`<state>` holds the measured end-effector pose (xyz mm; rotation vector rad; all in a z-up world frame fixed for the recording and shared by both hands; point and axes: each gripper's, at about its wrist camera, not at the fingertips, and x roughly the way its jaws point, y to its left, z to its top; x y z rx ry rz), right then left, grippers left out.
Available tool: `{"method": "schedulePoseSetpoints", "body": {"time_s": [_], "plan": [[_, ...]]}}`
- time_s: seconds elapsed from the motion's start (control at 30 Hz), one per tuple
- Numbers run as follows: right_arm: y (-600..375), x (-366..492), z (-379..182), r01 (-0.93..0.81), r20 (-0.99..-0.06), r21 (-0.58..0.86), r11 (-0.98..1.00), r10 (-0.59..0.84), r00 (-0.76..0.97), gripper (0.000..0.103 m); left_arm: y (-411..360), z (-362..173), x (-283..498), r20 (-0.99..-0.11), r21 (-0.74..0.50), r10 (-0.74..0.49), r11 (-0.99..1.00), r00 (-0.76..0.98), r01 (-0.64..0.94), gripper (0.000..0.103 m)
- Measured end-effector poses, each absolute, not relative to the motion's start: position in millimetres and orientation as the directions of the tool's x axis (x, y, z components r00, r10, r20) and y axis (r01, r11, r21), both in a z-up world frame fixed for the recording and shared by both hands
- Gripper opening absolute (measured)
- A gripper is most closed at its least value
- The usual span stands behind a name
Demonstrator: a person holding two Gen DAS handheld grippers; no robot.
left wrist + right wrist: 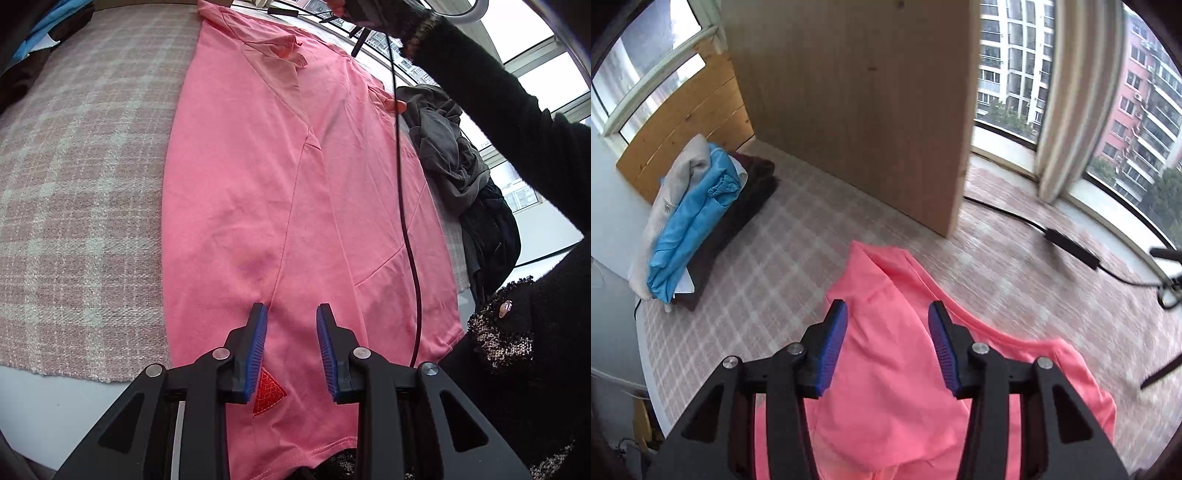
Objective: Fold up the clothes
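A pink shirt [258, 184] lies lengthwise on a pink plaid cloth [81, 184], with one side folded inward along a long seam. My left gripper [291, 332] hovers over the hem end, open, with flat pink fabric showing in the gap and a red triangular label [267, 395] by its left finger. In the right wrist view my right gripper [886, 332] stands open above the shirt's [886, 387] far end, where the fabric is rumpled and doubled over. Neither gripper's pads press on the cloth.
A stack of folded clothes [698, 221], blue, grey and dark brown, sits at the cloth's far left. A wooden panel [849, 110] stands behind. A dark grey clothes pile [450, 147] lies right of the shirt. A black cable [402, 221] hangs over it from a black-sleeved arm [480, 92].
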<state>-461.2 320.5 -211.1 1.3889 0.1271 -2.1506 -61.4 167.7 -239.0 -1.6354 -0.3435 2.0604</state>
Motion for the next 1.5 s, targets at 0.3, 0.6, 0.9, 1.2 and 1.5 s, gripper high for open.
{"method": "schedulePoseSetpoints", "body": {"time_s": [0.3,0.6,0.9,1.2,1.5], "plan": [[289.5,-498.0,-261.6,0.506,-0.913,0.258,-0.823,-0.379,-0.151,0.045,167.5,-241.8,-59.5,-0.834,-0.49,0.526,-0.845,-0.168,-0.212,0.026],[317.9,-499.8,-236.7,0.504,-0.862,0.238,-0.83,-0.42,-0.284,0.004,165.6,-243.3,-58.1,-0.827,-0.501,0.538,-0.837,-0.164,-0.219,0.026],[355.4,-489.6,-221.3,0.419,-0.874,0.278,-0.865,-0.409,-0.264,0.035,166.9,-243.2,-57.0,-0.825,-0.499,0.539,-0.836,-0.169,-0.229,0.027],[392.0,-394.8,-239.3,0.401,-0.918,0.287,-0.87,-0.369,-0.145,0.038,161.1,-237.0,-44.1,-0.84,-0.459,0.513,-0.845,-0.175,-0.273,0.027],[501.2,-234.6,-104.3,0.252,-0.805,0.32,-0.913,-0.403,-0.436,0.042,120.5,-221.4,22.7,-0.844,-0.42,0.488,-0.859,-0.221,-0.294,0.027]]}}
